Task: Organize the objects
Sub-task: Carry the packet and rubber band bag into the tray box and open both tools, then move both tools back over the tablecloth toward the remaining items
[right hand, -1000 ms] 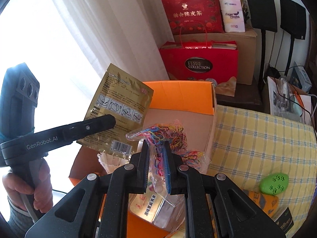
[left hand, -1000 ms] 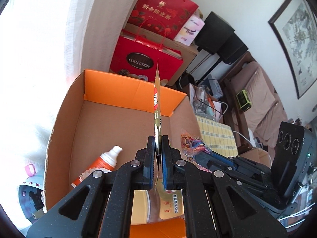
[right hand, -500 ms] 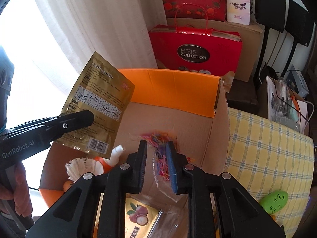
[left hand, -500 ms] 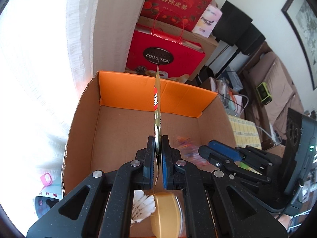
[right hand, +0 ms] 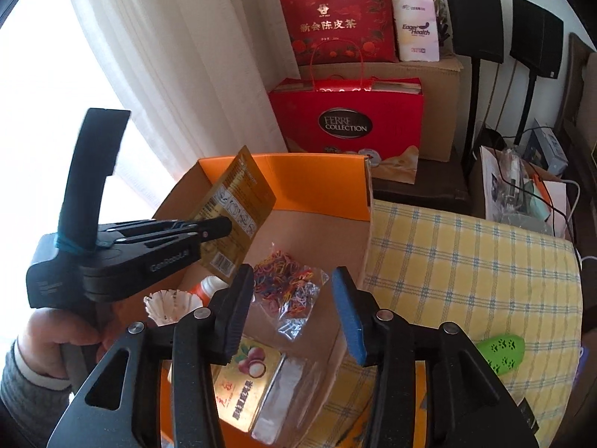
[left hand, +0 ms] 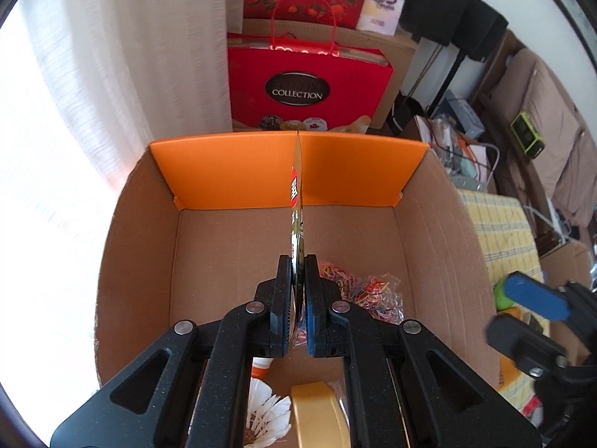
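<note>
My left gripper is shut on a flat gold foil packet, seen edge-on over the open cardboard box. In the right wrist view the same packet hangs above the box's left side in the left gripper. My right gripper is open and empty above the box. A clear bag of coloured rubber bands lies on the box floor below it; it also shows in the left wrist view.
In the box lie a shuttlecock, an orange-and-white tube and a gold lychee packet. A yellow checked cloth with a green object lies to the right. Red gift bags and curtains stand behind.
My right gripper opened and let go of the rubber-band bag, which now lies in the box, and pulled back. My left gripper moved further over the box with the gold packet.
</note>
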`<state>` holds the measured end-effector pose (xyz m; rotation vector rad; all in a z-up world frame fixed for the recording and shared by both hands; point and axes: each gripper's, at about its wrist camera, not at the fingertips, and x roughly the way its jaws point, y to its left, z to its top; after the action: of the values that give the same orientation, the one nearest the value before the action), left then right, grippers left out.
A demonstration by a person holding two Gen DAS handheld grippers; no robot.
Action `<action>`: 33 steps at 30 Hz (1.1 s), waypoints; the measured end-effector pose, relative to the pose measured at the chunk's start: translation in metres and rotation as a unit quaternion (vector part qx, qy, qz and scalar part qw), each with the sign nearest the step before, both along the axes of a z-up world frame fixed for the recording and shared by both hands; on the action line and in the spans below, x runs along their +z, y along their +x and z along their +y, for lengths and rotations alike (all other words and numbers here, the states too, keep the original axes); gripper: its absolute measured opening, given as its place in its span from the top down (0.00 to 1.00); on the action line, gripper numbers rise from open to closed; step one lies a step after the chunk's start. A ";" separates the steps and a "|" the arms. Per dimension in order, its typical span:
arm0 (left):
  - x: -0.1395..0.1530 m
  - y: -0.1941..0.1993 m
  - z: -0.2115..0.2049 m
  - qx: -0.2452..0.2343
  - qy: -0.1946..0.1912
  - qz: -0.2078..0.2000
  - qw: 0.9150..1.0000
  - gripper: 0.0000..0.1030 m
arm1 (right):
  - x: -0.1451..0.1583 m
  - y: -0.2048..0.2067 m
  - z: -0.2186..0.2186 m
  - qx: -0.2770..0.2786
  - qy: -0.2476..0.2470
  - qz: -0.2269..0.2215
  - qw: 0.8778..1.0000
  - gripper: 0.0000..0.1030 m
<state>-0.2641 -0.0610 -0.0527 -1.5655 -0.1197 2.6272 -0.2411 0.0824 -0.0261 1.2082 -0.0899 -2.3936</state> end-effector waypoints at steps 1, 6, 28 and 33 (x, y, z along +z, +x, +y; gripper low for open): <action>-0.002 0.000 0.005 -0.003 -0.004 -0.003 1.000 0.94 | 0.002 0.004 0.004 -0.001 -0.002 0.001 1.000 0.54; -0.010 0.000 0.023 -0.016 0.023 -0.019 0.999 0.86 | 0.009 0.018 0.021 -0.009 -0.012 0.005 1.000 0.53; 0.029 0.040 0.001 -0.001 0.091 0.027 0.996 0.22 | 0.011 0.045 0.069 -0.052 0.000 0.018 0.998 0.20; 0.030 0.050 0.008 -0.011 0.090 0.025 0.996 0.22 | 0.010 0.047 0.084 -0.067 0.005 0.014 0.998 0.12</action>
<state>-0.2139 -0.0532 -0.0225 -1.4344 -0.3239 2.5552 -0.1941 0.1660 -0.0157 1.2066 -0.1561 -2.5291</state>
